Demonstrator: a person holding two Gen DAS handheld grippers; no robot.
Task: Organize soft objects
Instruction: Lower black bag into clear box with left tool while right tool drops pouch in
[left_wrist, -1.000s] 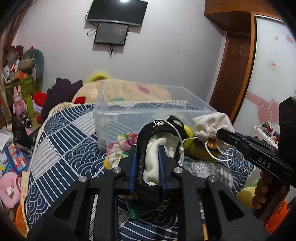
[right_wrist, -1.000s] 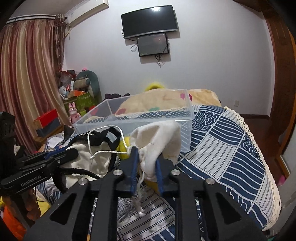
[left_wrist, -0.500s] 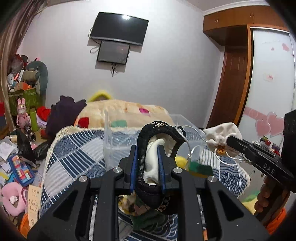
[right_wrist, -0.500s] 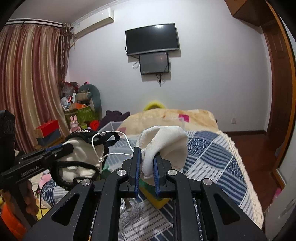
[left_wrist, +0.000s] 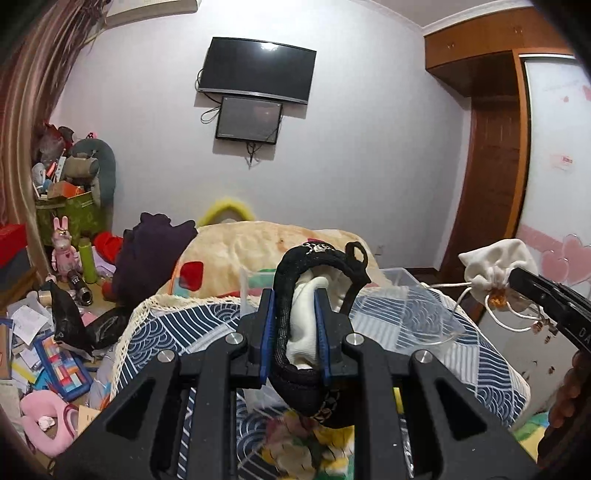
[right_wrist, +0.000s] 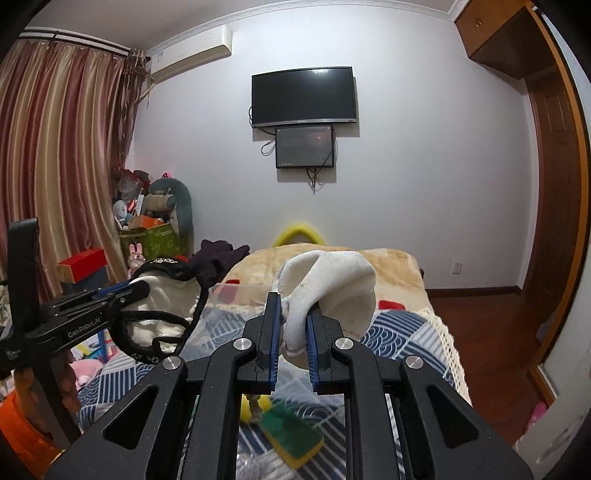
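My left gripper (left_wrist: 293, 314) is shut on a black-and-cream fabric pouch (left_wrist: 303, 332), held up above the bed; it also shows in the right wrist view (right_wrist: 159, 314). My right gripper (right_wrist: 291, 317) is shut on a white drawstring bag (right_wrist: 328, 291), also lifted; in the left wrist view the bag (left_wrist: 495, 277) hangs at the right with its cord loose. A clear plastic box (left_wrist: 406, 314) stands on the blue patterned bedspread (left_wrist: 184, 332) just beyond both grippers.
A green-and-yellow sponge (right_wrist: 291, 435) and flowered cloth (left_wrist: 295, 446) lie on the bed below the grippers. A beige blanket (left_wrist: 266, 251) and dark purple cloth (left_wrist: 147, 254) lie behind the box. Clutter covers the floor at left (left_wrist: 44, 350).
Both grippers have risen with their bags; the box and bed have dropped lower in both views. The drawstring bag's cord has pulled away from the pouch.
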